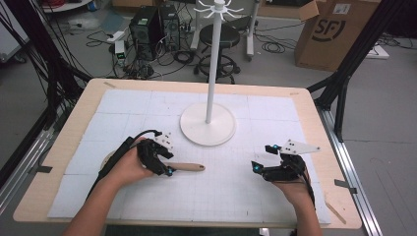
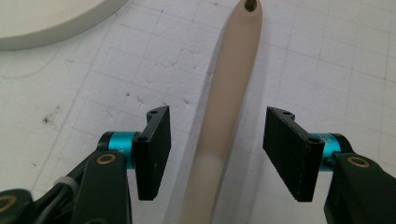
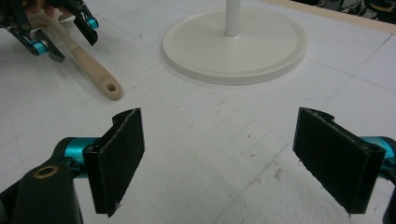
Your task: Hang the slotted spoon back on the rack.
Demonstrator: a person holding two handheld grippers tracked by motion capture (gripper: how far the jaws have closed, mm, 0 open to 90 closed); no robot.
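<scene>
My left gripper (image 2: 212, 156) spread, jaws straddling wooden utensil handle (image 2: 229, 107), not touching; handle lies flat on white gridded mat (image 1: 246, 191), long axis running straight ahead between jaws, hanging hole far end. Right gripper (image 3: 219, 156) spread, holding nothing, well apart. White stand base (image 1: 207, 129) near handle tip.

Grey floor (image 1: 383, 123), black stool (image 1: 220, 37), perhaps computer towers (image 1: 155, 24), cardboard box (image 1: 334, 29)
</scene>
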